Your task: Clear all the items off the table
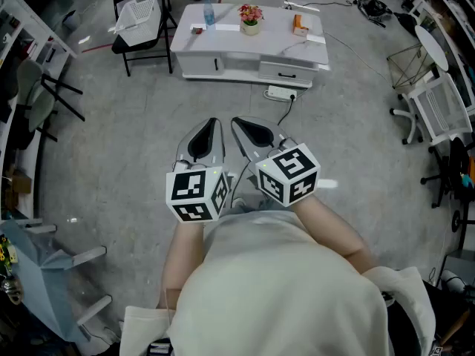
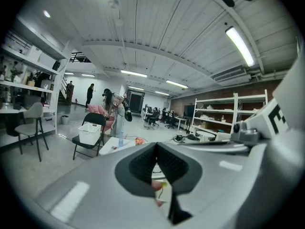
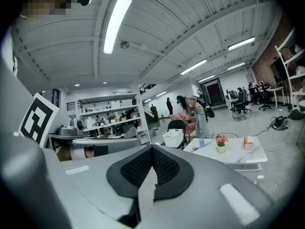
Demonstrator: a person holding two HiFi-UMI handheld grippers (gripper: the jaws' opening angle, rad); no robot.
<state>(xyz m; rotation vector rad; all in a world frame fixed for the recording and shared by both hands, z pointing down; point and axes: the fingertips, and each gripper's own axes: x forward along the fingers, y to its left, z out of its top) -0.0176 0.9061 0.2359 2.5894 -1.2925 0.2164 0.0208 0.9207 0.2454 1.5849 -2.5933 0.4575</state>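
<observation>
Nothing cleared yet: bottle, flower pot, orange box sitting on table top-center; L gripper, R gripper hovering shut, empty.

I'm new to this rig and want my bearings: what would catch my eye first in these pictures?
Nearest, the left gripper and right gripper sit side by side before the person, both shut and empty, each with a black-and-white marker cube. Beyond them a low white table holds a bottle, a flower pot and an orange box; a black chair at its left carries a white basket.
</observation>
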